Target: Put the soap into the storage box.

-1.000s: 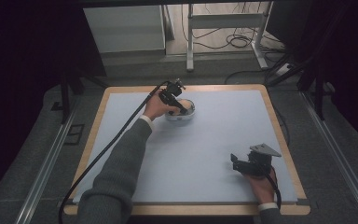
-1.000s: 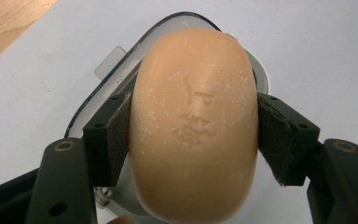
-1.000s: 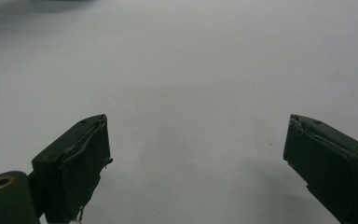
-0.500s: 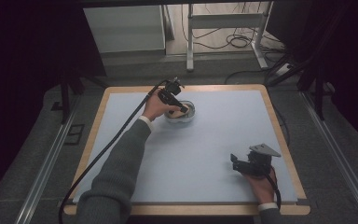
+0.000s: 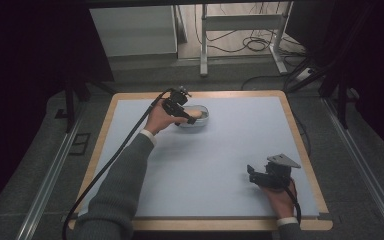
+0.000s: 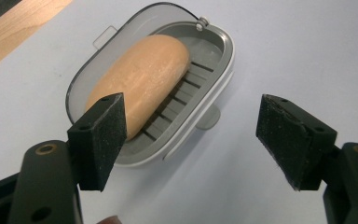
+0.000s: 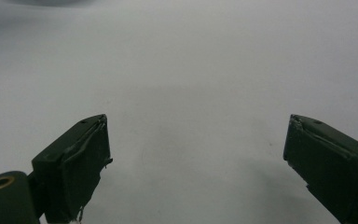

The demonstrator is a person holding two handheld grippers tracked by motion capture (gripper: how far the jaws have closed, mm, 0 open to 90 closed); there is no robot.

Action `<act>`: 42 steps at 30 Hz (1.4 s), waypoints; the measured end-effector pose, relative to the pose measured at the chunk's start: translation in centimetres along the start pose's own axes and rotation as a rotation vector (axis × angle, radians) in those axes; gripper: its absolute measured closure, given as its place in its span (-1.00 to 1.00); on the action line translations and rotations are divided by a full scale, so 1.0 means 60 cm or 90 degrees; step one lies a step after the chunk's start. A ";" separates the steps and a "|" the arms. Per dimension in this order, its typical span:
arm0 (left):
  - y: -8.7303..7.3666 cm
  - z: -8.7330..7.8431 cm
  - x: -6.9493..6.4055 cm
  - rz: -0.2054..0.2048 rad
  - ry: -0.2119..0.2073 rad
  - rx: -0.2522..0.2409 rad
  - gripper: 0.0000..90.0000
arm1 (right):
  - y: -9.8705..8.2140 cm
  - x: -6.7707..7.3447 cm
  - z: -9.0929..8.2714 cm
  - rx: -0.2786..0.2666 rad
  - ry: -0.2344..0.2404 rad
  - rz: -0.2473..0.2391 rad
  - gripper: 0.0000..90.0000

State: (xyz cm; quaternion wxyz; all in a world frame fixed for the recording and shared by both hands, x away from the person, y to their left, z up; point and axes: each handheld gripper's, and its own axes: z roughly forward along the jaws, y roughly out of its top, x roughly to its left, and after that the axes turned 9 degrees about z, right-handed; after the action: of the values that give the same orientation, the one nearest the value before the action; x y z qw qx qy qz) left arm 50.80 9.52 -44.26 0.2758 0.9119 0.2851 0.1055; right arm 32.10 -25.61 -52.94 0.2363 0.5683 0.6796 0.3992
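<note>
Left gripper (image 6: 191,140): jaws have just been opening, now half apart with nothing between them, so the soap (image 6: 137,84) lies free in its soap dish (image 6: 216,70) near the table's far edge. Right gripper (image 7: 196,163): wide open, empty, parked low near the front right. Pale blue mat (image 5: 220,150) on a wood-rimmed table (image 5: 307,150); grey floor, cables (image 5: 257,42) beyond.
</note>
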 end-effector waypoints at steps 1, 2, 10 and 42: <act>-0.003 -0.003 -0.002 0.002 0.000 -0.002 -0.47 | 0.000 0.000 0.000 0.000 0.000 0.000 -0.84; -0.007 -0.006 -0.005 0.001 0.000 -0.006 -0.47 | 0.000 0.000 0.000 0.000 0.000 0.000 -0.84; -0.060 -0.041 -0.036 -0.006 0.006 -0.037 -0.53 | 0.000 0.000 0.000 0.000 0.001 0.001 -0.84; -0.356 -0.092 -0.125 -0.130 0.045 -0.072 -0.59 | -0.001 0.004 0.001 -0.001 -0.011 -0.010 -0.84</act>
State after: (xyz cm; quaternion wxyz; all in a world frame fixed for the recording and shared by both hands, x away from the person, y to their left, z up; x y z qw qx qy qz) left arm 32.90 22.27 -52.03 0.3261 0.8567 0.3797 0.1245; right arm 32.05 -25.35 -52.95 0.2460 0.5660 0.6816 0.3932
